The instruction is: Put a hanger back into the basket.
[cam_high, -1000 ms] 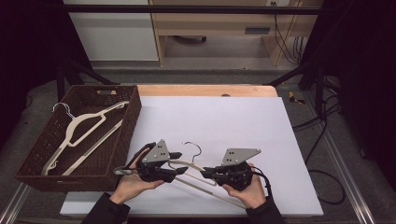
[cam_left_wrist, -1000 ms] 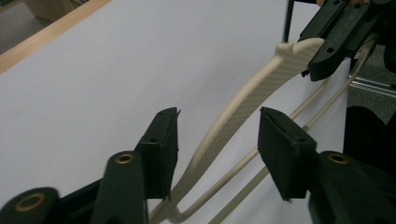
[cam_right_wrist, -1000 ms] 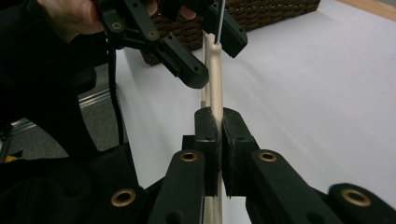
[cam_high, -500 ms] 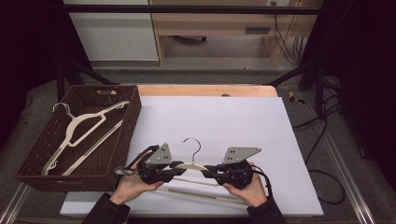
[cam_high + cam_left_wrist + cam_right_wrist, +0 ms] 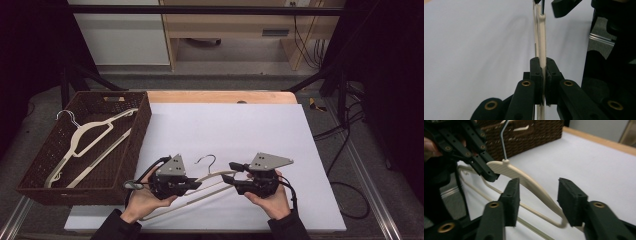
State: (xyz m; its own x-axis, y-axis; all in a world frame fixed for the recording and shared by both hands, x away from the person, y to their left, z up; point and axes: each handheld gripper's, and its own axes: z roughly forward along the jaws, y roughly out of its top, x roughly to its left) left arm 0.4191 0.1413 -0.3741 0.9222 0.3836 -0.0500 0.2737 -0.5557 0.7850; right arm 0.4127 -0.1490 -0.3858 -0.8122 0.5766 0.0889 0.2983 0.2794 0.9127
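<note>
Nearest the person, low on the white table top (image 5: pixel 230 125), both hands hold a cream hanger (image 5: pixel 210 178) just above the surface; the left gripper (image 5: pixel 197 184) has just been closing and its jaws now pinch the hanger's arm flat between the pads, plainly seen in the left gripper view where the hanger (image 5: pixel 541 37) runs straight up out of the clamp; the right gripper (image 5: pixel 227 172) has just been opening, and in its own view its jaws stand apart on either side of the hanger's other arm (image 5: pixel 529 182), touching nothing, so the weight looks to hang on the left grip alone; I read this as a handover, the hanger passing from right to left, most likely on its way to the wicker basket (image 5: pixel 142 117) at the left, where another hanger (image 5: pixel 82 140) already lies; the next move calls for the right gripper to draw back clear of the arm and the lower bar without snagging, then for the left to lift and swing the hanger over the basket's near wall, minding the metal hook (image 5: pixel 207 160); beyond the hands the table lies open to its far wooden edge (image 5: pixel 220 96).
</note>
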